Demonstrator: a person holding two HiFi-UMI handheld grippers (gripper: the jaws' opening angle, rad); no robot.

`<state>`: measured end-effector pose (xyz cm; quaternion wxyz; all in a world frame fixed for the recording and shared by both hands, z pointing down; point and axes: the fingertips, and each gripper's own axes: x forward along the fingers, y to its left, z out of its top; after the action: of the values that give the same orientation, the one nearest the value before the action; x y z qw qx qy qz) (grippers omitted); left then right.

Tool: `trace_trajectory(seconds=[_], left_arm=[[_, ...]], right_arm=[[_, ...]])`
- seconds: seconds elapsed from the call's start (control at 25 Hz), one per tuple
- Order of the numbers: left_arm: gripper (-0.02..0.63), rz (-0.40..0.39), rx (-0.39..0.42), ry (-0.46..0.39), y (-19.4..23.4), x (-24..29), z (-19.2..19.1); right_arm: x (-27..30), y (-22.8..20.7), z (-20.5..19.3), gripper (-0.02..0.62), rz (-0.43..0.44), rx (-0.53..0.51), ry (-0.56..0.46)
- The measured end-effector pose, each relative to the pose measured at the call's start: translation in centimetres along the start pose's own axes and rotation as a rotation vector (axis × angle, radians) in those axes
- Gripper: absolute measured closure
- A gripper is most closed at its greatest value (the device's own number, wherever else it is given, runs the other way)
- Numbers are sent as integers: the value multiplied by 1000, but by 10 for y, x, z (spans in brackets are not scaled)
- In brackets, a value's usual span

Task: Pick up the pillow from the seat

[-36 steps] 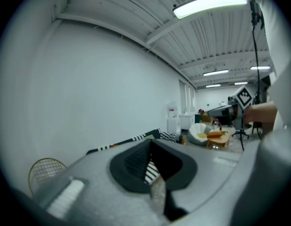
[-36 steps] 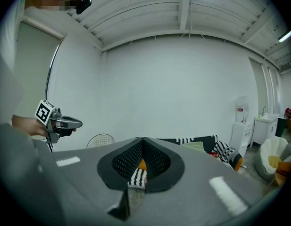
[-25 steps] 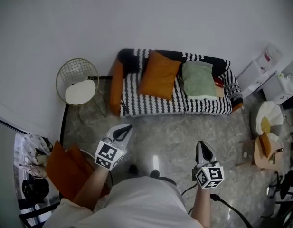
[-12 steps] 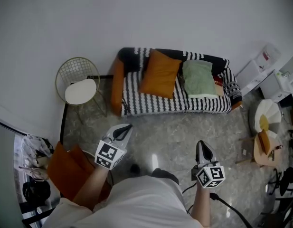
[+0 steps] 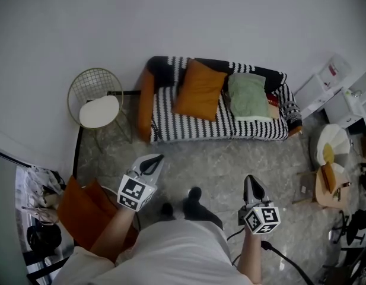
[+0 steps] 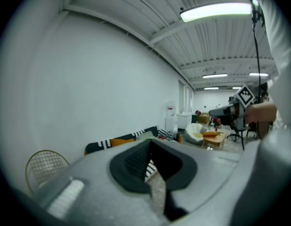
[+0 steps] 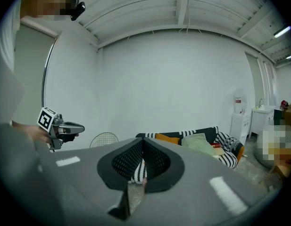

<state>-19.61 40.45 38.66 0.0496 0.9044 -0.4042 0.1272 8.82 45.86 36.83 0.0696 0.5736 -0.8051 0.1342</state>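
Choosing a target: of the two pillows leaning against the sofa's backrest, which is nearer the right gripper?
The pale green pillow, straight ahead of the right gripper; the orange pillow sits further left.

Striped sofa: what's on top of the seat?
An orange pillow and a green pillow sit on the sofa. A red thing peeks out beside the green one; the rest of it is covered, as is the seat under both pillows.

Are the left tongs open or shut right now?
Shut. In the left gripper view the left tongs have their jaws meeting at the tip with nothing between them; the sofa lies well ahead.
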Motion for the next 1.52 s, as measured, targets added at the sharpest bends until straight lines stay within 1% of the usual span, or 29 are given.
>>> trace_trajectory(seconds=[0.2,0.44,0.64,0.96,1.24,1.52], left_arm=[[607,-2,-4,-10,-3,18,5],[607,15,-11,-19,1,48,21],[607,43,-12,-15,10,85,35],[607,82,-28,15,22,138,40],[607,111,-35,27,34,186,49],[607,131,-50,38,31,237,59]], right_arm=[[21,-17,3,591,23,6,1],[54,-40,17,591,63,-12,-1],[84,-72,28,591,89,-6,7],[136,-116,33,591,124,21,25],[175,-149,42,591,161,16,37],[202,-203,52,591,169,19,45]])
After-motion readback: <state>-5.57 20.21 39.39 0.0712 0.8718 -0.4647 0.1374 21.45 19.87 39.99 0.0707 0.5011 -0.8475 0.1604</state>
